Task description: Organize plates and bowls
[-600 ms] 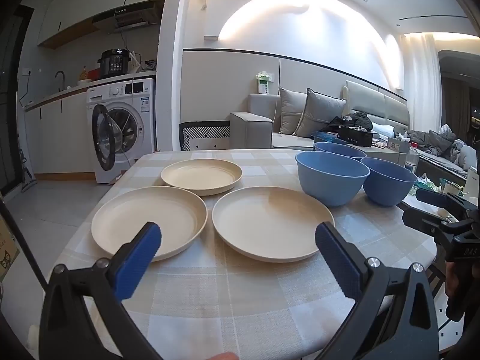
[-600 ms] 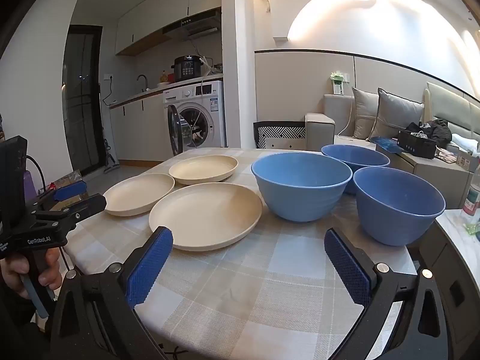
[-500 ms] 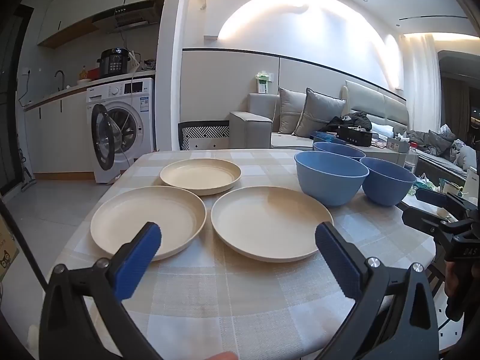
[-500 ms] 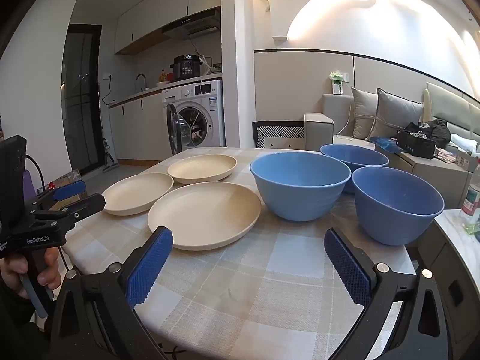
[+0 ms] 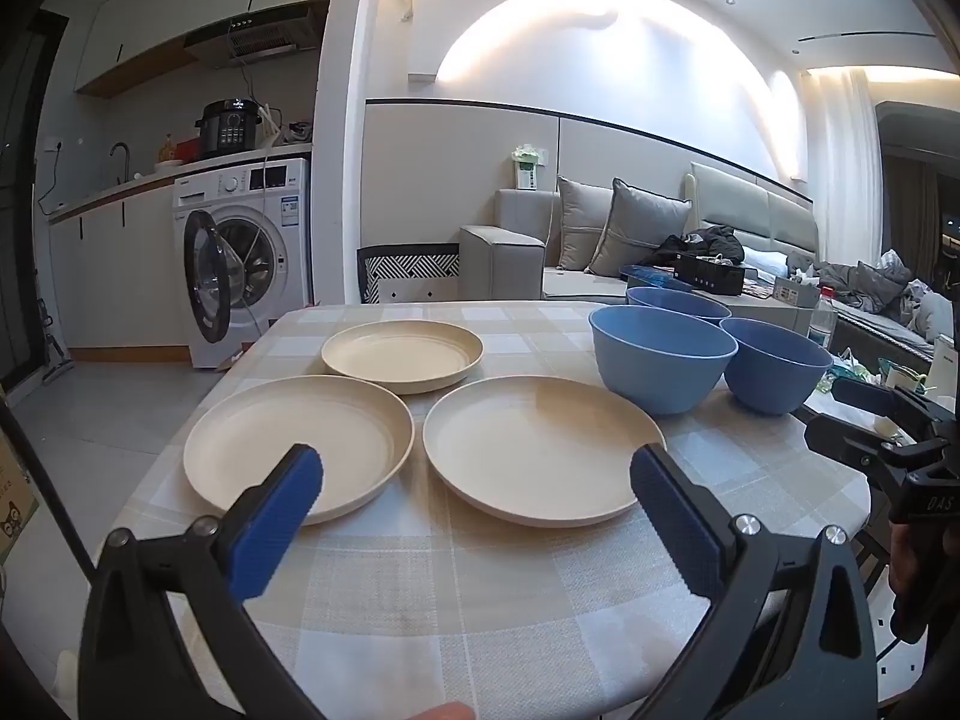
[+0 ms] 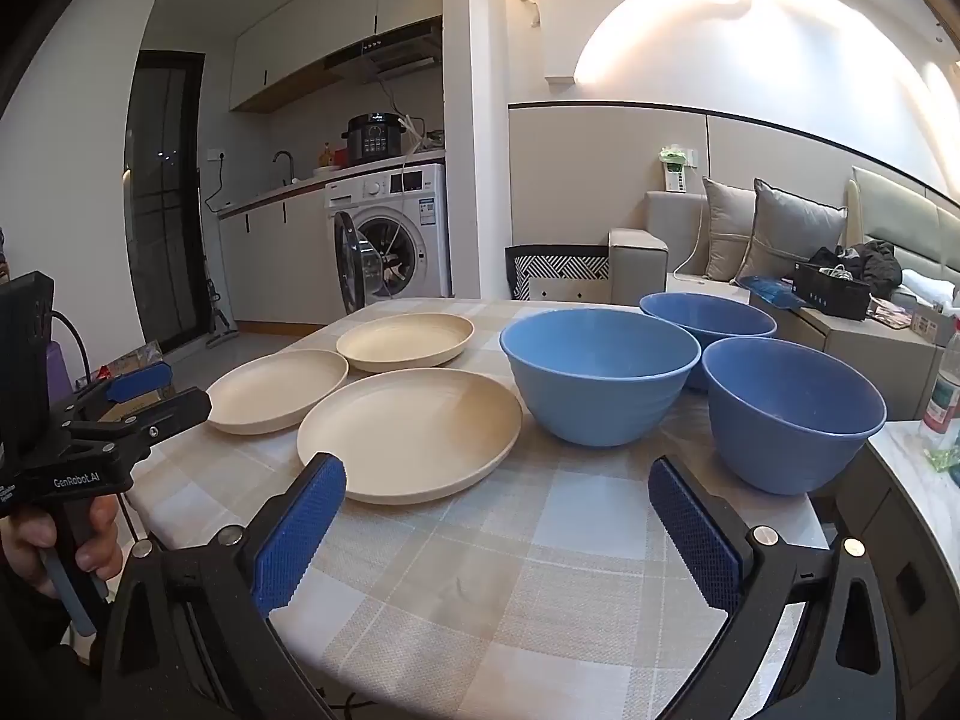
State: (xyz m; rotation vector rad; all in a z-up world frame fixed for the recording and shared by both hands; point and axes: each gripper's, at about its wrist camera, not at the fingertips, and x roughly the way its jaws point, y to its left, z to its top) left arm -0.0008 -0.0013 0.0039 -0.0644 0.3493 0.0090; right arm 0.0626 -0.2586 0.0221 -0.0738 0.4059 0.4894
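Note:
Three cream plates lie on the checked tablecloth: a near-left plate (image 5: 300, 438), a near-right plate (image 5: 543, 447) and a smaller far plate (image 5: 402, 355). Three blue bowls stand to their right: a light blue front bowl (image 5: 660, 357), a darker right bowl (image 5: 774, 363) and a back bowl (image 5: 678, 300). My left gripper (image 5: 474, 480) is open over the table's near edge, nothing between its blue pads. My right gripper (image 6: 495, 492) is open too, short of the near-right plate (image 6: 408, 432) and the bowls (image 6: 600, 372), with nothing held.
The round table (image 5: 480, 588) drops off at its near and right edges. A washing machine (image 5: 246, 258) with its door open stands at the back left, a grey sofa (image 5: 630, 240) behind the table. A bottle (image 6: 945, 390) sits on a side surface at the right.

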